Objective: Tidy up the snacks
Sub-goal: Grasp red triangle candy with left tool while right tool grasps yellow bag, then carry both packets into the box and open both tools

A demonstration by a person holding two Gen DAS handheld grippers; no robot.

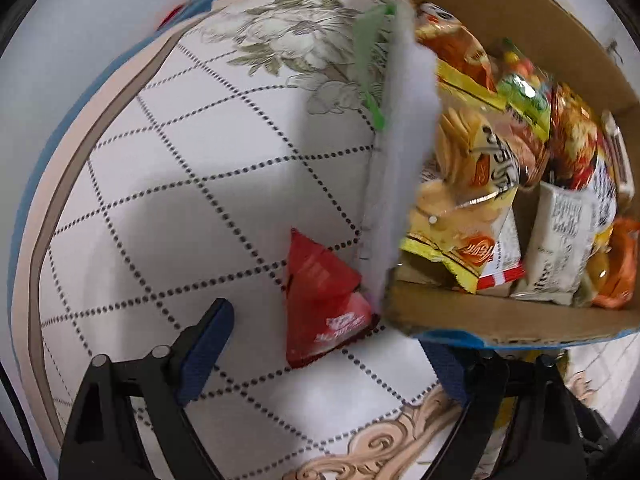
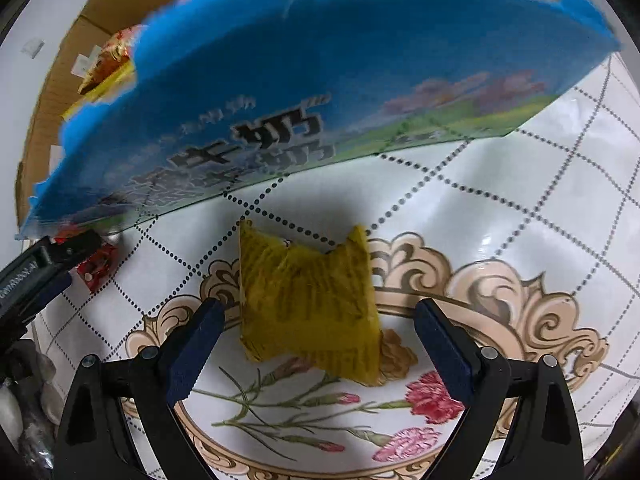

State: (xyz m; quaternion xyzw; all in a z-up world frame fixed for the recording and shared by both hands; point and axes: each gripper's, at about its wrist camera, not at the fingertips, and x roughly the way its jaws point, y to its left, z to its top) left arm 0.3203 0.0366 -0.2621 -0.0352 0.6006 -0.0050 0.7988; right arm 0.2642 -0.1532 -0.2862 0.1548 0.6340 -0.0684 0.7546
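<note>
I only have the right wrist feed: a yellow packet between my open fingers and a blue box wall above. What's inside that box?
Observer: The cardboard box holds several snack bags; a yellow cracker bag lies nearest its front wall.
Operator: Is the left tool holding anything?
Observer: No, the left tool is open, with a red triangular packet on the tablecloth between its fingers.
Operator: Is that packet touching the box?
Observer: It lies right against the box's corner.

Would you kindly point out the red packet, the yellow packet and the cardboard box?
red packet (image 1: pixel 320 300): left wrist view, middle of wrapper.
yellow packet (image 2: pixel 310 304): right wrist view, middle of wrapper.
cardboard box (image 1: pixel 500 316): left wrist view, near wall.
</note>
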